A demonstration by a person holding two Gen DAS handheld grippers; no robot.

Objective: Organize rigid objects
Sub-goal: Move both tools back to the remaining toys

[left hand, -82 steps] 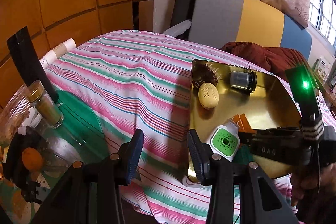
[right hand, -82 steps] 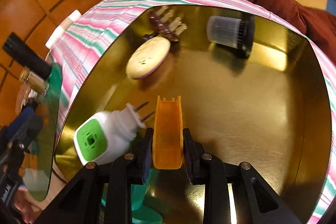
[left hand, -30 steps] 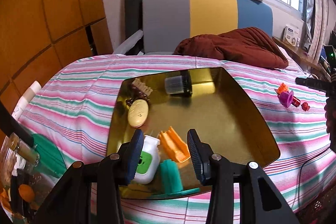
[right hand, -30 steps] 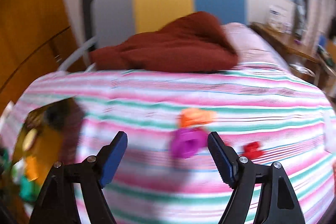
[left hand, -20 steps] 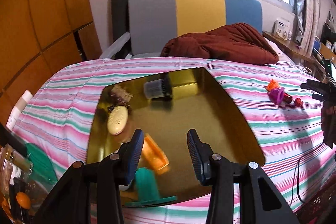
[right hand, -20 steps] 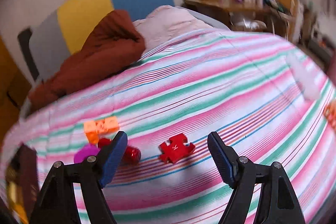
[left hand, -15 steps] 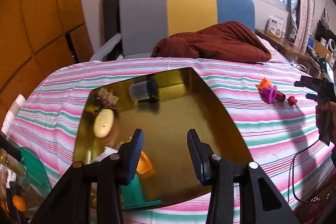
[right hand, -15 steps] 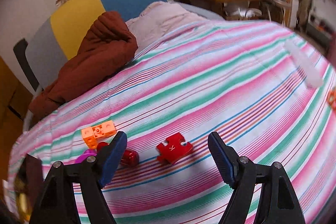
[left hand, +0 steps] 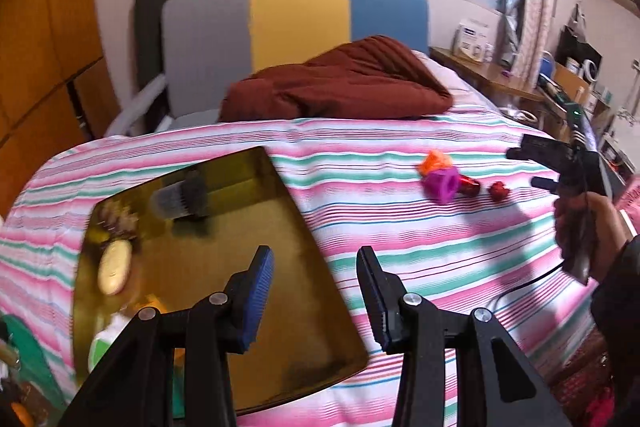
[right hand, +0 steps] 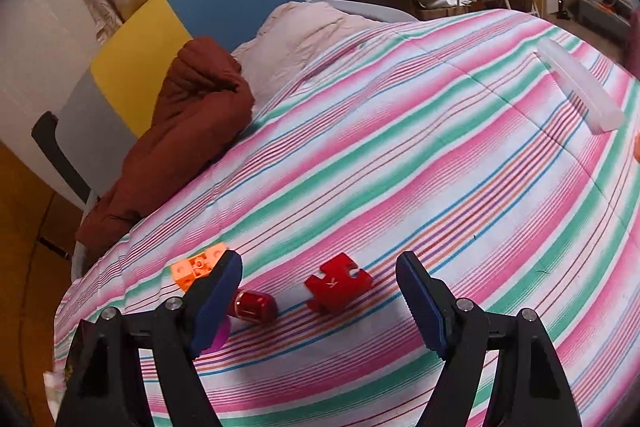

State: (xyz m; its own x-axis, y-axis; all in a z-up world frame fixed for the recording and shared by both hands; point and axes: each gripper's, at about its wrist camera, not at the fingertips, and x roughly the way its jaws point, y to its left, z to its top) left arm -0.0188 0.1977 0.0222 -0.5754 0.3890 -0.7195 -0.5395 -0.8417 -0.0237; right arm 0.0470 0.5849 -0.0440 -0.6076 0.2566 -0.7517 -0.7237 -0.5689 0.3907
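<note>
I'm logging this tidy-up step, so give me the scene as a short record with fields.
surface: striped bedspread
tray: gold tray on the bedspread, already holding several items
loose items: red puzzle piece, red cylinder, orange block, purple piece
left gripper: open, empty, above the tray's edge
right gripper: open, empty, framing the puzzle piece

Bare striped bedspread is lying open ahead; red puzzle piece, red cylinder, orange block are crowding the near-left.
</note>
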